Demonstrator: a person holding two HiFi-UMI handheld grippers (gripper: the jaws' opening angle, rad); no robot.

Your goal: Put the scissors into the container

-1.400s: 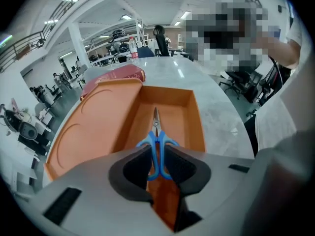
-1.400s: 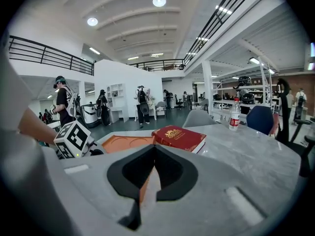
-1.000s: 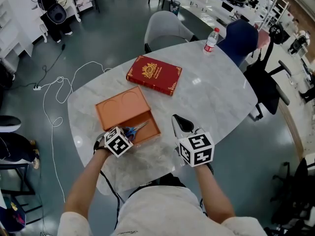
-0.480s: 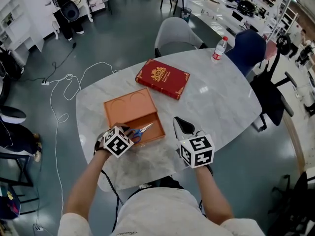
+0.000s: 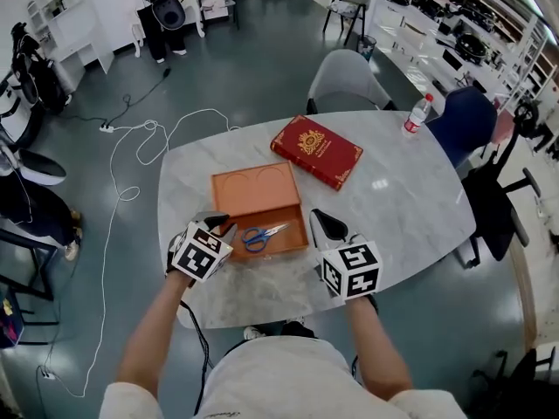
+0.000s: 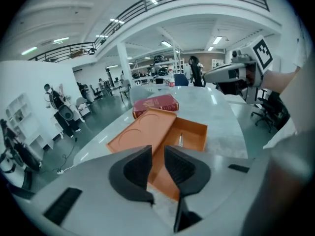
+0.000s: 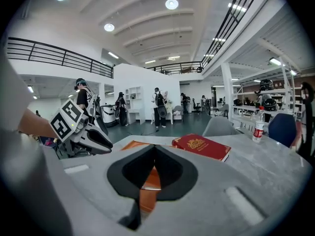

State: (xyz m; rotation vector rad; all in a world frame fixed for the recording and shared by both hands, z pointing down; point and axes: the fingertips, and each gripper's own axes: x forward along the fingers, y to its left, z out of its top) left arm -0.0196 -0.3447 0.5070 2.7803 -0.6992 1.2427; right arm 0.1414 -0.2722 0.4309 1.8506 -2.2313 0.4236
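Blue-handled scissors [image 5: 264, 235] lie flat inside the tray half of the orange container [image 5: 301, 225], blades pointing right; in the left gripper view the scissors [image 6: 180, 140] show as a thin sliver in that tray [image 6: 196, 132]. The container's lid [image 5: 253, 186] lies flat behind the tray. My left gripper [image 5: 225, 226] sits just left of the tray, jaws a little apart and empty [image 6: 157, 159]. My right gripper [image 5: 316, 219] hovers at the tray's right end, jaws closed together with nothing between them [image 7: 154, 154].
A red book [image 5: 316, 152] lies on the marble table [image 5: 393, 199] behind the container. A water bottle [image 5: 417, 114] stands at the far right edge. A grey chair [image 5: 349, 77] and a blue chair [image 5: 467, 120] stand beyond the table. White cable trails on the floor [image 5: 131, 147].
The left gripper has let go of the scissors and drawn back to the left. The scissors now rest in the tray. The right gripper has barely moved.
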